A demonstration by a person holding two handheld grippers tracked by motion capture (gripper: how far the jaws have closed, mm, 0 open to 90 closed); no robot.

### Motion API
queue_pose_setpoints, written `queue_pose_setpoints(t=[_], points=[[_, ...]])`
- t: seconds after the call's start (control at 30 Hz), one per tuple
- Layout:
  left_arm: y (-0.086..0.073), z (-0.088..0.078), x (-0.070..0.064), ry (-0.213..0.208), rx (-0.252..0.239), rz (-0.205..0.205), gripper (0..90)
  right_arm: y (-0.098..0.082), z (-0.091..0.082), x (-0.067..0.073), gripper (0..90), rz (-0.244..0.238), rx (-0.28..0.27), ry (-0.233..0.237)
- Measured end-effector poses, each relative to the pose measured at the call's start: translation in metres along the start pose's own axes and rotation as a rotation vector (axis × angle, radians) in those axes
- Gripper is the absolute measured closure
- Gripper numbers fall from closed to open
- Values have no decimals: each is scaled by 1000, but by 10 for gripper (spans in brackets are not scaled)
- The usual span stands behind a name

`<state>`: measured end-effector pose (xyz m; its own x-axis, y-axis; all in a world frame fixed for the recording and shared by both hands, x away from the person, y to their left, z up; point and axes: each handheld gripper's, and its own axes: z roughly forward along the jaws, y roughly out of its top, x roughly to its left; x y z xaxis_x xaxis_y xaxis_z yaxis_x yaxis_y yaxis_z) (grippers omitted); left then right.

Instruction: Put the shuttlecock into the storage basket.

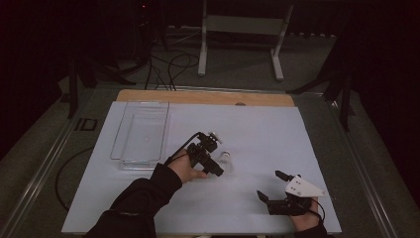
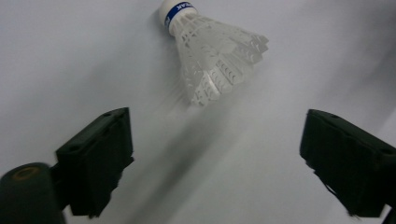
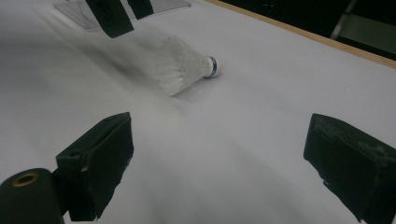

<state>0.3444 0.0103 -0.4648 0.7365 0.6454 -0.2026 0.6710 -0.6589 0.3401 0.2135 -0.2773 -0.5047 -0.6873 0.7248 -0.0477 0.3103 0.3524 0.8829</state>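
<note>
A white shuttlecock (image 1: pixel 226 159) with a blue band round its cork lies on its side on the white sheet (image 1: pixel 257 129), near the middle. My left gripper (image 1: pixel 219 168) hovers just left of it, open. In the left gripper view the shuttlecock (image 2: pixel 212 51) lies ahead of the wide-apart jaws of the left gripper (image 2: pixel 217 128), cork pointing away, nothing between them. My right gripper (image 1: pixel 273 185) is open at the front right, well apart from the shuttlecock. In the right gripper view the shuttlecock (image 3: pixel 184 65) lies farther off beyond the right gripper (image 3: pixel 219 128), with the left gripper's fingers (image 3: pixel 112 16) over it.
A clear plastic tray (image 1: pixel 141 134) stands on the sheet at the back left, also seen as the tray (image 3: pixel 74 9) from the right gripper. The wooden table edge (image 1: pixel 205 96) runs along the back. Cables (image 1: pixel 171 67) and a white stand (image 1: pixel 242 29) are on the floor beyond.
</note>
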Motion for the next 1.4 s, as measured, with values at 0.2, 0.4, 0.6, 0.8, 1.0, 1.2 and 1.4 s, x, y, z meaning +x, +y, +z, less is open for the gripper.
queue_pose_setpoints(t=[0.2, 0.4, 0.6, 0.8, 1.0, 1.2, 1.4], points=[[4, 6, 0, 9, 20, 5, 201, 0, 0, 0, 83, 2, 0, 2], [8, 17, 5, 0, 50, -6, 276, 0, 1, 0, 83, 3, 3, 6], [12, 25, 8, -14, 65, -22, 366, 0, 0, 0, 83, 3, 3, 5], [15, 34, 14, -16, 89, -27, 440, 0, 0, -1, 83, 2, 4, 5], [18, 43, 15, -26, 104, -47, 572, 0, 0, -1, 83, -4, 5, -2], [20, 50, 13, -32, 112, -51, 646, 0, -1, -1, 83, -4, 3, -2], [22, 55, 10, -29, 123, -51, 716, 0, -1, -1, 83, -4, 5, -1]])
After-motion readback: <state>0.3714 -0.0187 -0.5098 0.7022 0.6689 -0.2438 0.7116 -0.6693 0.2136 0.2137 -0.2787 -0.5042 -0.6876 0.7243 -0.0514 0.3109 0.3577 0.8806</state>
